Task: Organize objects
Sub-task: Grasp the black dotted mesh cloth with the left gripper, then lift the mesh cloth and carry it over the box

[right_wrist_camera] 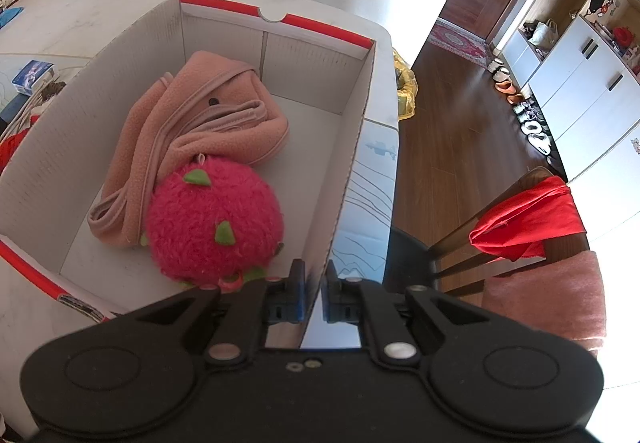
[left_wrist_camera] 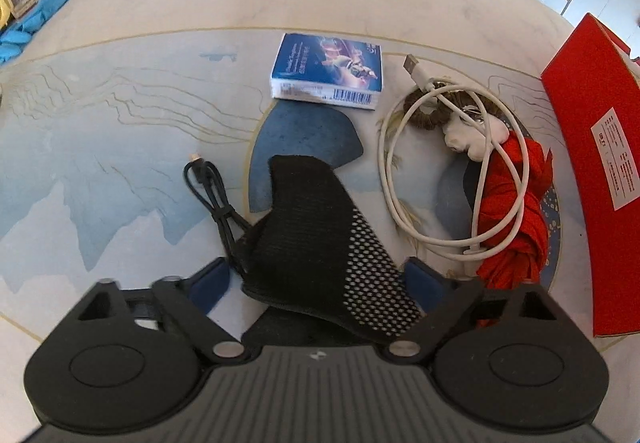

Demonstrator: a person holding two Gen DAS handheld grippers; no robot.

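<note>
Black grip sock (left_wrist_camera: 320, 243), dotted with pale anti-slip studs, lies on the patterned table mat (left_wrist_camera: 100, 163) between the wide-spread blue pads of the left gripper (left_wrist_camera: 316, 283); the pads stand clear of the fabric on both sides. Just left of the sock, a bundled black cable (left_wrist_camera: 218, 199) rests on the mat, partly tucked under the sock's edge. Beyond the sock sits a blue tissue pack (left_wrist_camera: 326, 69). To its right, a coiled white USB cable (left_wrist_camera: 440, 163) loops over a brown hair scrunchie (left_wrist_camera: 428, 111), a small white item I cannot identify, and a red cloth (left_wrist_camera: 516, 219). At the far right stands the red outer wall of the cardboard box (left_wrist_camera: 592, 163).

In the right wrist view, the box's white interior holds a folded pink fleece garment (right_wrist_camera: 200, 123) with a dragon-fruit plush (right_wrist_camera: 212, 219) touching its near side. The right gripper (right_wrist_camera: 314, 295) is clamped narrow on the box's right wall (right_wrist_camera: 348, 171), near the front corner.
</note>
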